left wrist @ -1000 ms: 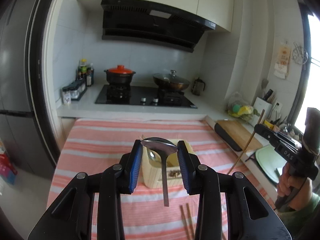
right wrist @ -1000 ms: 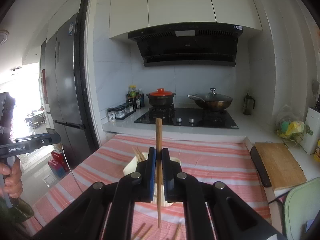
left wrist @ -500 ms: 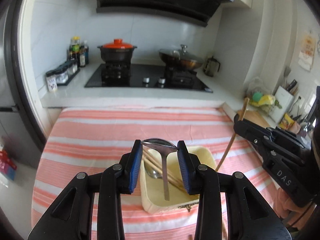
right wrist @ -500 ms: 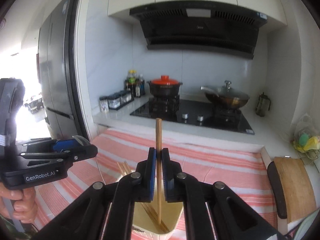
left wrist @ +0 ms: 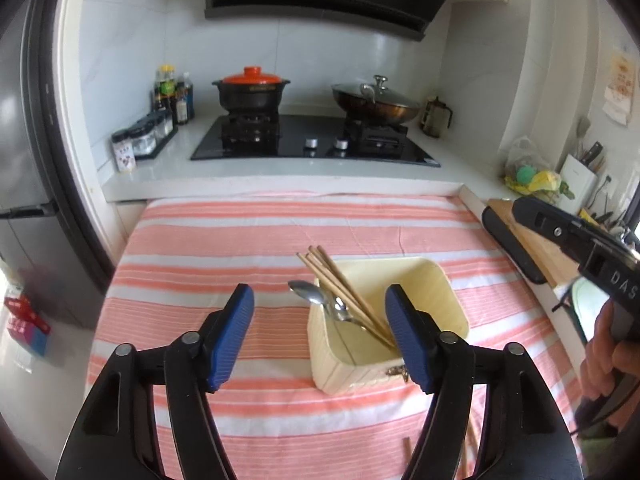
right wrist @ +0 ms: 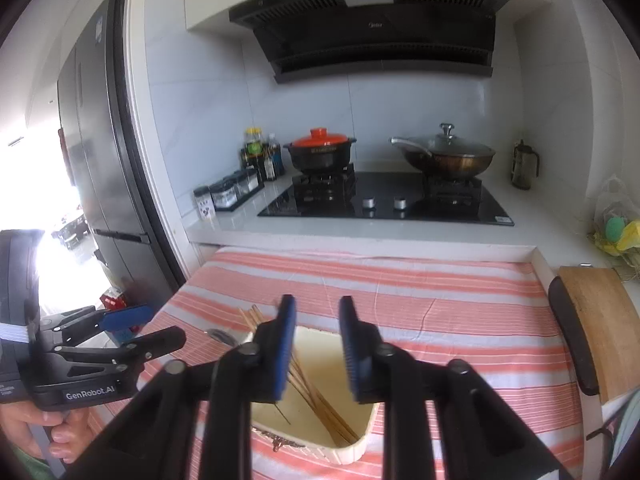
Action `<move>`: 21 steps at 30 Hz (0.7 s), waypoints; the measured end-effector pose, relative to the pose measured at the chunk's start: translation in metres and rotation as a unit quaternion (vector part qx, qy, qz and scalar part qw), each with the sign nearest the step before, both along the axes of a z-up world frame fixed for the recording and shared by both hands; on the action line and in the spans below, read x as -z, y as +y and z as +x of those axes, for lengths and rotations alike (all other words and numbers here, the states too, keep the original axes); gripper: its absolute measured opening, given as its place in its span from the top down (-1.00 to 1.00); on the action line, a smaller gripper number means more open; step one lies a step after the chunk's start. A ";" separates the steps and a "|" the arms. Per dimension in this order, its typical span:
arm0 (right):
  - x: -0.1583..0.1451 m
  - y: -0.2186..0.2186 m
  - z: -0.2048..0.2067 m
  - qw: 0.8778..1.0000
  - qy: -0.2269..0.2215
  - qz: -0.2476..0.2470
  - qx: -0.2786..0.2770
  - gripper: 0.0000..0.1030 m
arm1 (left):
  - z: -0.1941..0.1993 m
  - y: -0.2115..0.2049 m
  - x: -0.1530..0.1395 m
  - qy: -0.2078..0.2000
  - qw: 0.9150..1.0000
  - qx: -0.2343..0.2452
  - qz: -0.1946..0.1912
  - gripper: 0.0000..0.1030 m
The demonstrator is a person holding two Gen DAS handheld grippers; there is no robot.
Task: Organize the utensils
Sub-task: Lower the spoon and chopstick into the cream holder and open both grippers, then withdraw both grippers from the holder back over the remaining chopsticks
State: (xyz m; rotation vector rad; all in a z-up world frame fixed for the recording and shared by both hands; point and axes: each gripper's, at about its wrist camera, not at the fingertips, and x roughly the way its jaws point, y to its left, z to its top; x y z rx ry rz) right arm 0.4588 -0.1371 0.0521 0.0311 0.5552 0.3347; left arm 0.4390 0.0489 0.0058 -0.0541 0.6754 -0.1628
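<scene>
A cream box (left wrist: 442, 282) stands open on the striped cloth. Several wooden chopsticks (left wrist: 338, 282) and metal spoons (left wrist: 310, 294) lean inside it toward its left corner. My left gripper (left wrist: 322, 336) hovers just before the box, its jaws opening, with nothing held between the blue pads. Over the same box (right wrist: 320, 454), my right gripper (right wrist: 318, 348) has its jaws opening too and grips nothing; the chopsticks (right wrist: 320, 404) lie in the box below it. The left gripper (right wrist: 148, 328) shows at the left of the right wrist view, and the right gripper (left wrist: 532, 216) at the right of the left wrist view.
Loose chopsticks (left wrist: 407, 448) lie on the cloth near the front edge. A cutting board (right wrist: 600, 320) sits at the right. Behind the table is a hob with an orange-lidded pot (left wrist: 250, 90) and a wok (left wrist: 376, 104). A fridge (right wrist: 100, 160) stands on the left.
Both grippers came forward and down over the box. The left one let go of the spoon and the right one let go of the chopstick; both jaws now stand apart.
</scene>
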 end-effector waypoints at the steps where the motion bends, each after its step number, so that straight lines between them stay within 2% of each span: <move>1: -0.011 -0.004 -0.012 1.000 -0.011 0.003 0.001 0.16 | -0.015 0.003 -0.006 -0.004 1.000 0.001 0.009 -0.54; 4: -0.031 -0.016 -0.054 1.000 -0.022 -0.007 -0.008 0.11 | -0.070 0.010 -0.009 -0.012 0.999 0.015 0.036 -0.85; 5: -0.032 -0.021 -0.070 1.000 -0.020 -0.014 -0.008 0.03 | -0.089 0.012 -0.005 -0.012 0.999 0.019 0.045 -0.91; 6: -0.031 -0.026 -0.086 1.000 -0.017 -0.023 -0.006 -0.12 | -0.108 0.013 0.002 -0.010 0.998 0.022 0.053 -0.92; 9: -0.014 -0.043 -0.139 0.999 -0.008 -0.051 0.004 -0.19 | -0.162 0.014 0.036 0.015 0.998 0.025 0.059 -0.92; 15: 0.055 -0.064 -0.246 0.993 0.010 -0.109 0.046 -0.20 | -0.242 0.006 0.106 0.058 0.998 -0.005 -0.002 -0.92; 19: 0.113 -0.070 -0.306 0.988 0.015 -0.123 0.090 -0.20 | -0.265 -0.006 0.140 0.067 0.997 -0.028 -0.001 -0.92; 21: 0.141 -0.075 -0.323 0.986 0.043 -0.113 0.110 -0.20 | -0.269 -0.012 0.153 0.079 0.997 -0.017 -0.006 -0.92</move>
